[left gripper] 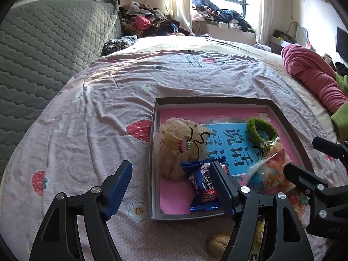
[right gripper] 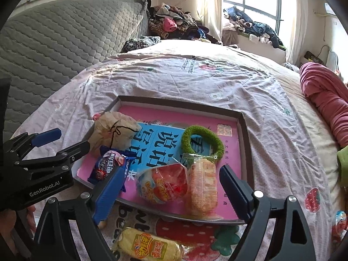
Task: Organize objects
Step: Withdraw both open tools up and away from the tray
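A shallow grey box tray [left gripper: 152,152] [right gripper: 246,148] with a pink printed floor lies on the bed. In it are a beige net pouch [left gripper: 176,150] [right gripper: 108,130], a blue cookie packet [left gripper: 199,187] [right gripper: 106,165], a green hair ring [left gripper: 261,130] [right gripper: 202,141], a clear red-and-blue snack bag [left gripper: 269,171] [right gripper: 163,182] and an orange cracker pack [right gripper: 203,187]. My left gripper [left gripper: 171,187] [right gripper: 63,143] stands open over the tray's near left corner. My right gripper [right gripper: 174,193] [left gripper: 313,163] is open above the snack bag and cracker pack, its pads clear of them.
A yellow snack packet [right gripper: 150,248] and a small brown round thing [left gripper: 218,242] lie on the strawberry-print sheet [left gripper: 97,119] in front of the tray. A grey quilted headboard [left gripper: 43,54] rises at left, a rolled pink blanket [left gripper: 313,80] lies at right, and clothes [left gripper: 148,21] are piled behind.
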Demonstrator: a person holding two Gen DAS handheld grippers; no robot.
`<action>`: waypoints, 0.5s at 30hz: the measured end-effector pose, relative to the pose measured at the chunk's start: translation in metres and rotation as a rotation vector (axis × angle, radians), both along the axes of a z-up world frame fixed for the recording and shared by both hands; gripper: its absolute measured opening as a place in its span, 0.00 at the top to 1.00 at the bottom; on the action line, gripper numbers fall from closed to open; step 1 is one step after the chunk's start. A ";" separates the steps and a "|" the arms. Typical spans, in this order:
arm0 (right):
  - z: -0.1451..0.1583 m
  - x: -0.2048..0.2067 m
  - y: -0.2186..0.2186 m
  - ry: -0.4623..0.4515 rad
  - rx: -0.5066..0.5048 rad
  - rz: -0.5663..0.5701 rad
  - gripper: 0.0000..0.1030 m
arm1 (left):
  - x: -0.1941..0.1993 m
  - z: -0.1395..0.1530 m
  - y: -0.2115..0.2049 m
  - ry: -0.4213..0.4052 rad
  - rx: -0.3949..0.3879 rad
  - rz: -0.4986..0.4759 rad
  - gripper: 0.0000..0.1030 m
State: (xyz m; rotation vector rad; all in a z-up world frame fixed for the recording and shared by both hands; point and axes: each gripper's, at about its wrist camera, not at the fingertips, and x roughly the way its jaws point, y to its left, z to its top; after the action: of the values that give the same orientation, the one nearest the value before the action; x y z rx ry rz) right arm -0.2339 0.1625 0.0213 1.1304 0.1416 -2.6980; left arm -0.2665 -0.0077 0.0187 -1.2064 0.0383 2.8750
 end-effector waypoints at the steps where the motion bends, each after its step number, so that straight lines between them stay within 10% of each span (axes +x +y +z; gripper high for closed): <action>1: 0.003 0.002 0.000 0.004 -0.001 -0.001 0.13 | 0.001 0.002 -0.001 -0.001 0.000 0.000 0.26; 15: 0.060 0.040 0.005 0.077 0.008 0.009 0.05 | 0.035 0.055 0.001 0.041 -0.012 -0.007 0.25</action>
State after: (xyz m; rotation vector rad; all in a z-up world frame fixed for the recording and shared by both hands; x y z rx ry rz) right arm -0.1942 0.1670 0.0811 1.0258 0.1693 -2.7367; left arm -0.2320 -0.0065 0.0733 -1.1469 0.0610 2.8976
